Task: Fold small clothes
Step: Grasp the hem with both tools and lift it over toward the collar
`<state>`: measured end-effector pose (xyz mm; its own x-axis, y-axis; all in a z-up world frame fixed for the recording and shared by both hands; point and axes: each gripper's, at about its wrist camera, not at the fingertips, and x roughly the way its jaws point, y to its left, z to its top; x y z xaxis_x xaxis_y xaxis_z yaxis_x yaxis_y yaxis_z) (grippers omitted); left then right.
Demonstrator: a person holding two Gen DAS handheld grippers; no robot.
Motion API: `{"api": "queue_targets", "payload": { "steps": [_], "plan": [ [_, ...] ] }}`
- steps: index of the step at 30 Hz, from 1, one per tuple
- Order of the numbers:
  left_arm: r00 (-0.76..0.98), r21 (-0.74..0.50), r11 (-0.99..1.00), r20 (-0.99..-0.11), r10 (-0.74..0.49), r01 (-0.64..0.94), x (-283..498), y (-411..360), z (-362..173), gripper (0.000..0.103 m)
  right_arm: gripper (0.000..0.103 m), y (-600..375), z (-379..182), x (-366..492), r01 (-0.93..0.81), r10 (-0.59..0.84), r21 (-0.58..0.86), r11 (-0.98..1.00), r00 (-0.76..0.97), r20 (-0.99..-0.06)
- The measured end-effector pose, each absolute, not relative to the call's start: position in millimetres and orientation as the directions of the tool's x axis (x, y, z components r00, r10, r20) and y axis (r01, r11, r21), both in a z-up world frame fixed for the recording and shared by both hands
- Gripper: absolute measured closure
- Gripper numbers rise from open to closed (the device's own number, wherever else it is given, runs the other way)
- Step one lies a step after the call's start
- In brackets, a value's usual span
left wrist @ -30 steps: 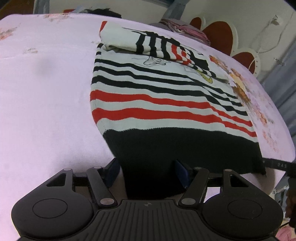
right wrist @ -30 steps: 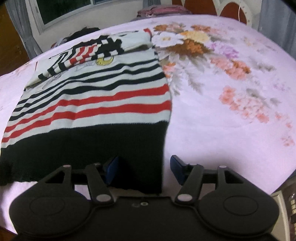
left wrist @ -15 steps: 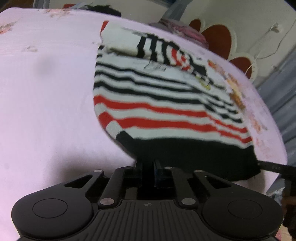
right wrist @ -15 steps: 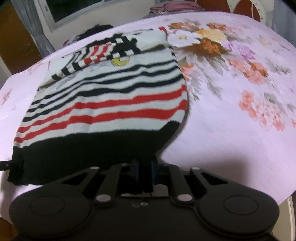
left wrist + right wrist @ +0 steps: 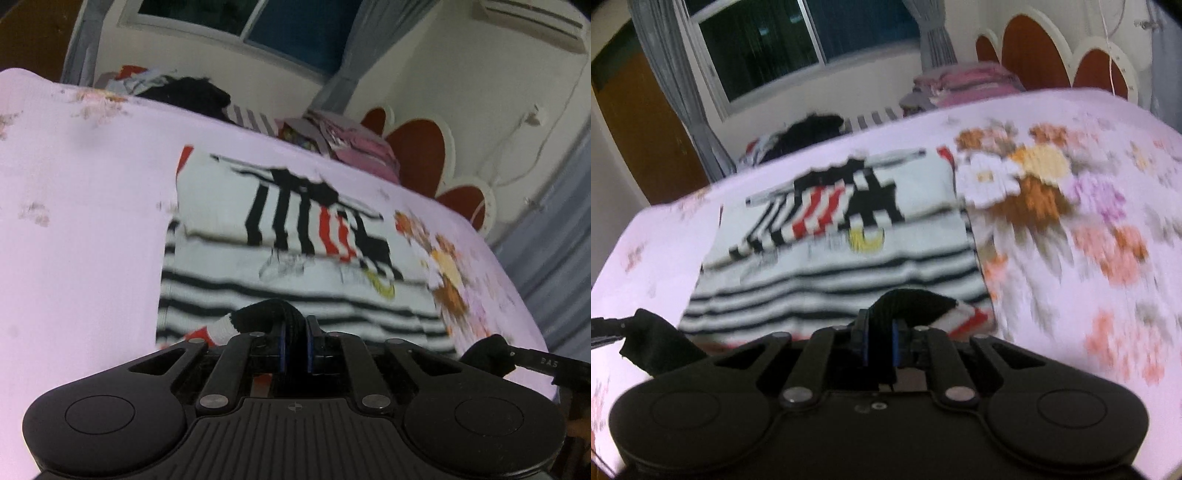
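Observation:
A small white sweater (image 5: 295, 258) with black and red stripes and a black hem lies on the pink bed, sleeves folded across its chest. It also shows in the right wrist view (image 5: 842, 258). My left gripper (image 5: 294, 338) is shut on the black hem at its left corner and holds it lifted over the striped body. My right gripper (image 5: 878, 341) is shut on the hem's right corner, lifted the same way. The right gripper's finger (image 5: 535, 362) with pinched hem shows at the right of the left wrist view. The lower body of the sweater is hidden under the grippers.
The pink floral bedsheet (image 5: 1071, 240) spreads to the right. A pile of dark and mixed clothes (image 5: 184, 92) and a folded pink stack (image 5: 351, 147) lie at the far edge. A headboard (image 5: 417, 155), a window (image 5: 768, 48) and curtains stand behind.
Both grippers closed on the black hem, then lifted it and carried it forward over the sweater toward the collar. The red stripes are now mostly hidden under the raised hem.

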<state>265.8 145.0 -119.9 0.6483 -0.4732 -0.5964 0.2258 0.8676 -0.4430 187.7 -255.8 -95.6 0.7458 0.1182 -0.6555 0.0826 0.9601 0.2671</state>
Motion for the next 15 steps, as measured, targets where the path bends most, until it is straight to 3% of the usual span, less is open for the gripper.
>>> {"api": "queue_targets", "payload": {
  "steps": [15],
  "plan": [
    [0.711, -0.415, 0.888, -0.563, -0.422, 0.199, 385.0, 106.9, -108.8, 0.094, 0.092, -277.3, -87.7, 327.6, 0.028, 0.162, 0.292, 0.956, 0.779, -0.606]
  ]
}}
